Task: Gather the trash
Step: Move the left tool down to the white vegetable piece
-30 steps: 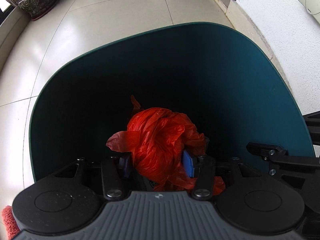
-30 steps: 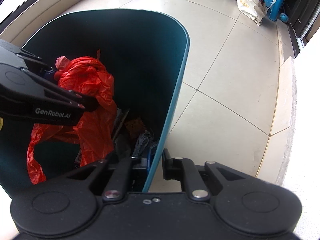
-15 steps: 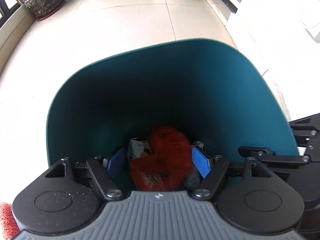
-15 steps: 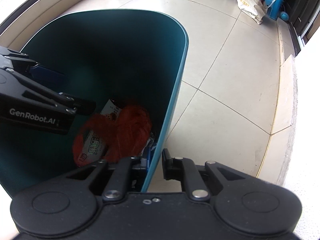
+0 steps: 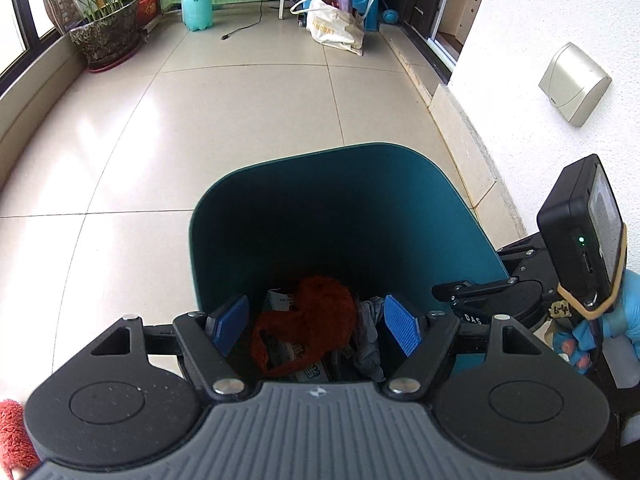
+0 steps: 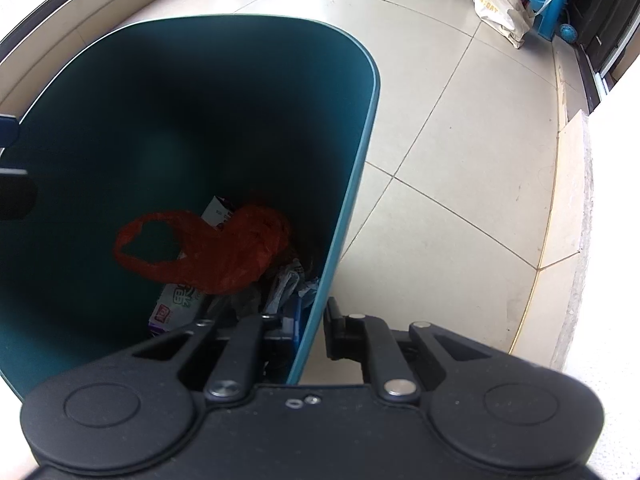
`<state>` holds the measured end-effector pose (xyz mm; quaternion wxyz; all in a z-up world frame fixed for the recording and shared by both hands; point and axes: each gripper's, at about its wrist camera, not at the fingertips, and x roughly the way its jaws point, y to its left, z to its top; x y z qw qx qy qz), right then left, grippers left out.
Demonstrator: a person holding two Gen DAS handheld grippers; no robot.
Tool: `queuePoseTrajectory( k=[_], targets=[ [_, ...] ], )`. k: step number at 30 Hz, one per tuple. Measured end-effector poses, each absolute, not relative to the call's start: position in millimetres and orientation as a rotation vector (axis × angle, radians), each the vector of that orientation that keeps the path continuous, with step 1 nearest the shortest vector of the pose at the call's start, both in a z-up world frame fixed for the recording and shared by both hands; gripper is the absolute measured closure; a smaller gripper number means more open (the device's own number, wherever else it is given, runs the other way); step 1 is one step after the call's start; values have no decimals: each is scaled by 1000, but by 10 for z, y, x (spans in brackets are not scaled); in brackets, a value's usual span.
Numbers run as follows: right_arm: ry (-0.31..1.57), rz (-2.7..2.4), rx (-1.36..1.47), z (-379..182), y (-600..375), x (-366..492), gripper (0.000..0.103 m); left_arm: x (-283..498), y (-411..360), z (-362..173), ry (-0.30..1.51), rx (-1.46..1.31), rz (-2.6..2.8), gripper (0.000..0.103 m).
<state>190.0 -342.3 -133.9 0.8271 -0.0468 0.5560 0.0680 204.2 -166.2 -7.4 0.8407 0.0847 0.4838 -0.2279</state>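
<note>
- Left gripper (image 5: 316, 330) hangs above the open mouth of the teal bin (image 5: 440, 216), pointing steeply down into it — jaws spread wide, blue pads (image 5: 400, 330) bare, nothing between them.
- Its opening figure rose inside the last second, so the jaws have just been opening; the pads press on nothing now.
- Red plastic bag (image 6: 216, 252) lies loose at the bin bottom, straight below and ahead of the left fingers, well apart from them — no contact.
- Bag's long axis runs across the bin floor in the right wrist view: open handle loop toward the left, crumpled bulk toward the right wall.
- It rests on top of a white printed carton (image 6: 176, 300), with grey crumpled scraps (image 6: 292, 284) just beside it near the wall.
- Right gripper (image 6: 310, 330) is pressed nearly together on the bin's near rim — one finger inside the wall, one outside, pinching the thin teal edge.
- Judgement: this piece of trash looks deposited; the left hand is the free one, the right is tied up steadying the bin.
- No other loose trash shows on the floor tiles (image 5: 240, 120) in either view, so which way the next pick lies cannot be told.
</note>
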Motion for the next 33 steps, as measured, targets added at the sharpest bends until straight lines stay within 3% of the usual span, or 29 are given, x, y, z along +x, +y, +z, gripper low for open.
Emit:
queuePoseTrajectory(
  k=[10, 18, 30, 33],
  targets=[
    [1175, 155, -103, -1290, -3417, 1871, 92, 1802, -984, 77, 1006, 111, -327, 29],
    [1120, 162, -136, -1047, -3393, 1751, 92, 1781, -66, -240, 1091, 26, -106, 28],
    [1112, 149, -160, -1023, -3322, 1741, 92, 1692, 1018, -1761, 1427, -325, 200, 28],
    [1109, 153, -161, -1028, -3322, 1732, 92, 1685, 1146, -2129, 1492, -299, 235, 28]
  ],
)
